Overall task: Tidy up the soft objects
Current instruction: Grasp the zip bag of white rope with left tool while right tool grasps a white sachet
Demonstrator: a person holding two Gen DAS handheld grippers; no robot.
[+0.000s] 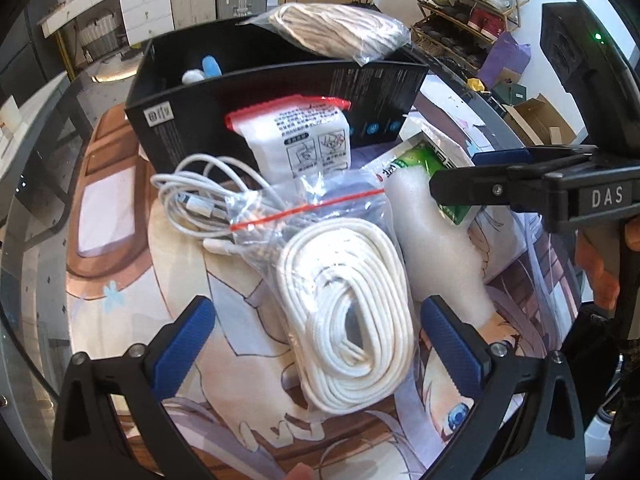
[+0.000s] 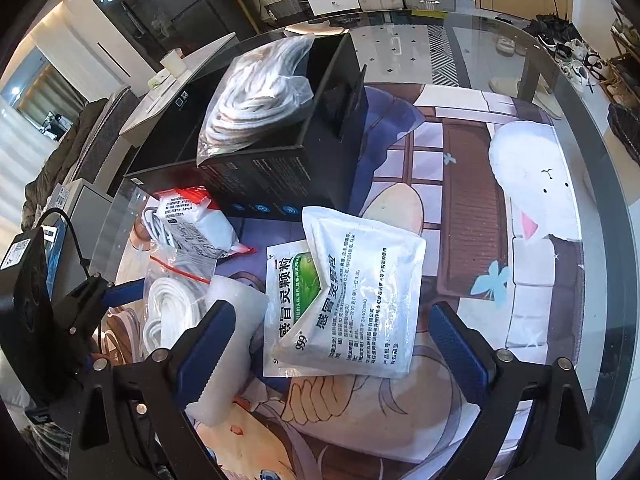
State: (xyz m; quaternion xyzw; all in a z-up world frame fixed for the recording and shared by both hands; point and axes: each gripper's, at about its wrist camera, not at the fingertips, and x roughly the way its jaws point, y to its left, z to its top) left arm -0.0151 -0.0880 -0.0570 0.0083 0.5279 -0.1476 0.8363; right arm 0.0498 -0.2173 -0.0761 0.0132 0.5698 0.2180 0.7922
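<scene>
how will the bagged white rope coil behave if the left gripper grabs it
The rope coil would probably squash and sag, since it is loosely wound cord. Its clear plastic bag looks slick, so the pads may slide. It should not roll; it lies flat.

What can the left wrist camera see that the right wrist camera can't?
Only the left wrist view shows the blue thing and white thing inside the black box, the loose white cables spread out, and the shoe rack.

Only the right wrist view shows both white medicine pouches whole and the white cartoon animal on the mat.

Both show the box, the rope bag on top of it, the bagged white rope coil, the white foam block, and each open gripper: left gripper, right gripper.
</scene>
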